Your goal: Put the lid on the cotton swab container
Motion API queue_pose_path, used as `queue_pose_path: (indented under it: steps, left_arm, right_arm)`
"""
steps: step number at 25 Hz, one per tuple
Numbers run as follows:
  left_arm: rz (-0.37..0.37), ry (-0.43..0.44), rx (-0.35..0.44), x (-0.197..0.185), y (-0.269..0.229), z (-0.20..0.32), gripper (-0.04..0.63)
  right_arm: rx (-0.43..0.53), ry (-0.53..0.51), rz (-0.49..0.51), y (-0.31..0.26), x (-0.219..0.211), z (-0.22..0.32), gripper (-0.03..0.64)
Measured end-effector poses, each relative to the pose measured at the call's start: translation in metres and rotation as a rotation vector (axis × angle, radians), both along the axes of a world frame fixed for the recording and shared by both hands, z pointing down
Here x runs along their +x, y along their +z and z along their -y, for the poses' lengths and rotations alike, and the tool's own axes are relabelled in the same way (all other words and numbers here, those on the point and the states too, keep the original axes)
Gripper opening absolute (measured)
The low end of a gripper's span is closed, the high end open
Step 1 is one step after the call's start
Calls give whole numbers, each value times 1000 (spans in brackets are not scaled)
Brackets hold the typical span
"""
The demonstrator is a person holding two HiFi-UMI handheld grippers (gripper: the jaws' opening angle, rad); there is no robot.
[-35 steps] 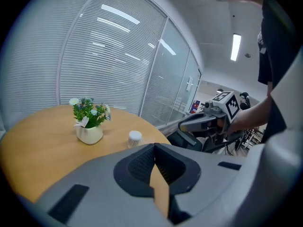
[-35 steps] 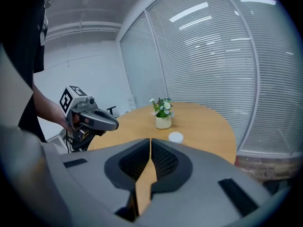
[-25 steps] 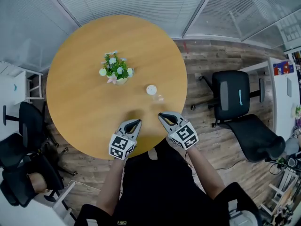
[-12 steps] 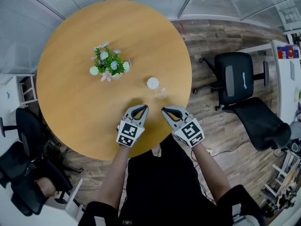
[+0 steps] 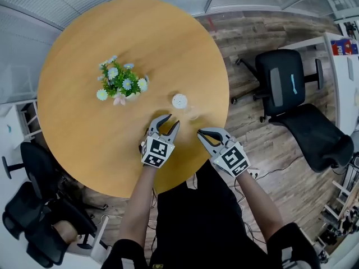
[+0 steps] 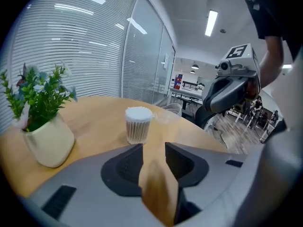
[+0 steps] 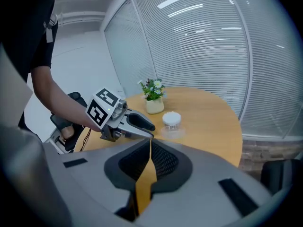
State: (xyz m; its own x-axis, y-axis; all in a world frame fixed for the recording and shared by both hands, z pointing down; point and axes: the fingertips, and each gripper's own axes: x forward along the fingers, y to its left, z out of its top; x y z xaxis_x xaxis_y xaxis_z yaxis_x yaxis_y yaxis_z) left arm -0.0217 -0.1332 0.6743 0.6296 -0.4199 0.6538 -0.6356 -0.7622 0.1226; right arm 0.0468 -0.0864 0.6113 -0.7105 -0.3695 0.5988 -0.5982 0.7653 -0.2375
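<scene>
Cotton swab container (image 5: 179, 100) stands upright on the round wooden bench (image 5: 84, 66), right of centre. Its top is open and packed with white swab heads, so its long axis runs straight up. The clear lid (image 5: 192, 115) lies flat on the bench just beside it, on the near right, toward the bench edge. I cannot tell whether the two touch.

The left hand-held gripper (image 5: 173, 121) is on the near side of the container and points almost straight at it. Its jaws have just been opening and now stand partly spread, with only bare bench wood between them. The right hand-held gripper (image 5: 201, 133) is near and a little right of the lid, its jaws pressed together at the tips and holding nothing.

The lid lies between the container and the right hand-held gripper, so that one looks the nearer to it. The left one lines up with the container body. To my eye, the coming move depends on the lid's position: it is low, flat and see-through, and sits off to the near right of the tub. The right jaws would have to spread first to take it by the rim. A potted plant (image 5: 120, 86) stands well apart at far left, clear of both.
</scene>
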Motion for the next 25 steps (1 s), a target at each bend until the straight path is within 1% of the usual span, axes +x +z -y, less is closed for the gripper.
queue_pose_path:
  steps: [2, 3, 5, 7, 9, 15, 22, 23, 25]
  left_arm:
    - [16, 10, 12, 3, 4, 7, 197]
    - [22, 13, 18, 4, 5, 11, 218]
    - [44, 22, 28, 4, 10, 19, 242]
    - [83, 45, 45, 4, 14, 24, 256]
    - [103, 66, 66, 5, 16, 29, 267]
    - [39, 105, 90, 18, 12, 48, 305]
    - [55, 145, 114, 31, 15, 56, 310]
    - [45, 144, 113, 33, 16, 57, 310]
    - [4, 129, 111, 36, 14, 59, 310]
  right_arm:
    - [-4, 12, -6, 1, 4, 1, 8]
    - [-5, 18, -5, 2, 5, 2, 8]
    - [-3, 21, 4, 2, 4, 3, 8]
    - [-4, 10, 4, 3, 2, 0, 8]
    - [-2, -9, -5, 5, 2, -4, 8]
    - [-16, -4, -21, 13, 10, -6, 8]
    - [-7, -17, -28, 13, 9, -3, 8]
    - [-8, -16, -27, 13, 9, -3, 8]
    - [-11, -14, -26, 15, 10, -1, 8]
